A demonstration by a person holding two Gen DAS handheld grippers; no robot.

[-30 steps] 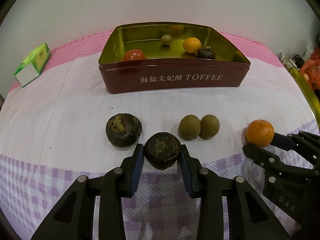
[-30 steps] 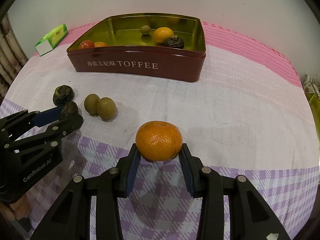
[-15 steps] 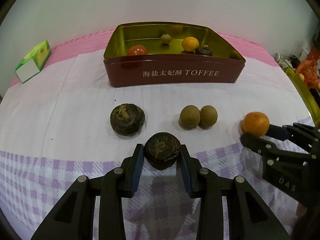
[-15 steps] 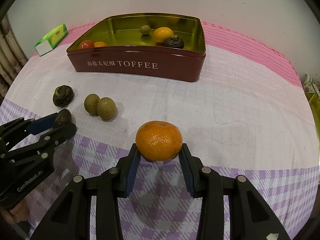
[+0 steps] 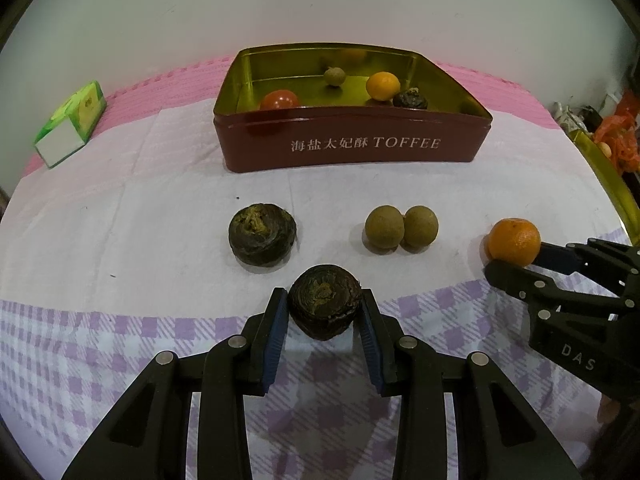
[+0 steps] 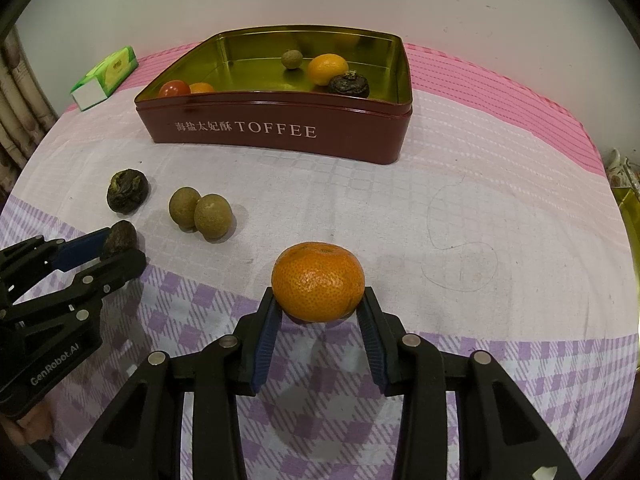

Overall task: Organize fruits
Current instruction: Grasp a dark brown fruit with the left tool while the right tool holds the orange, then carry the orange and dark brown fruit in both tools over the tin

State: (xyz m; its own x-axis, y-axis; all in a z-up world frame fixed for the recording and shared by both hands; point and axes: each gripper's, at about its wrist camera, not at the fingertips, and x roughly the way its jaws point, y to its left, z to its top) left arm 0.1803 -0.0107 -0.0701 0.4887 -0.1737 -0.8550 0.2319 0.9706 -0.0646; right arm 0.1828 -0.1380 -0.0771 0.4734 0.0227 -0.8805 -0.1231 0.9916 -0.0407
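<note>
My left gripper is shut on a dark wrinkled fruit just above the checked cloth. From the right wrist view the same gripper shows at the left edge. My right gripper is shut on an orange mandarin, which also shows at the right of the left wrist view. A second dark fruit and two brown-green round fruits lie on the cloth between the grippers and the tin. The red toffee tin at the back holds several fruits.
A green tissue box lies at the back left on the pink cloth. A gold-coloured tin edge and orange bags sit off the table's right side. A white wall rises behind the tin.
My left gripper has drawn back a little from the second dark fruit, still holding its own. The right gripper and mandarin have stayed put.
</note>
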